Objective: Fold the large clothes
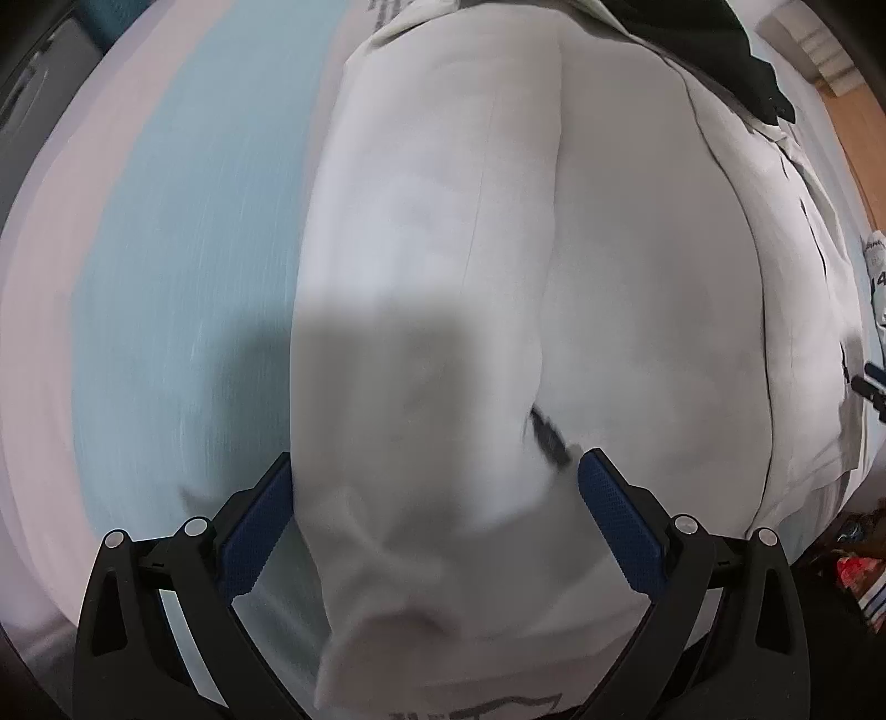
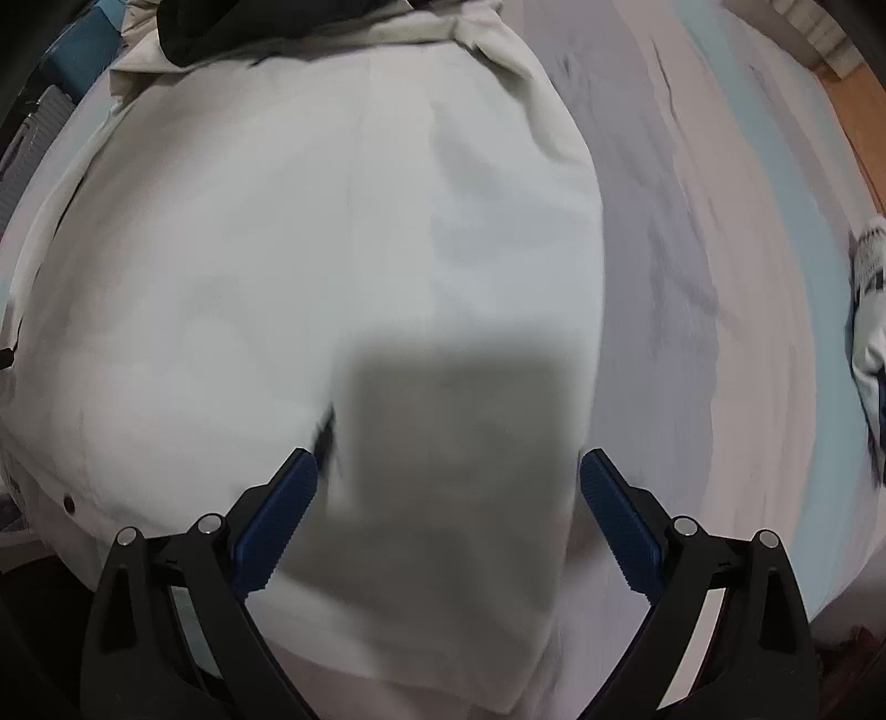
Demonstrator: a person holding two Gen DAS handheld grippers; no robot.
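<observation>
Striped bedsheet [image 1: 166,277], pale blue and lilac: we see it beneath both tools, left of our left gripper [image 1: 434,498] and right of our right gripper [image 2: 448,493]. White garment [image 1: 498,249], large, lies flat on it, ahead of and under both. Black cloth [image 1: 714,50] sits at the garment's far end. Both grippers hover with jaws spread wide, holding nothing.

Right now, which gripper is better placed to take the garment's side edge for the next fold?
Probably the left gripper: its open jaws straddle the white garment edge beside the bedsheet. The right gripper, also open, hovers mostly over flat cloth, with the edge near one finger.
</observation>
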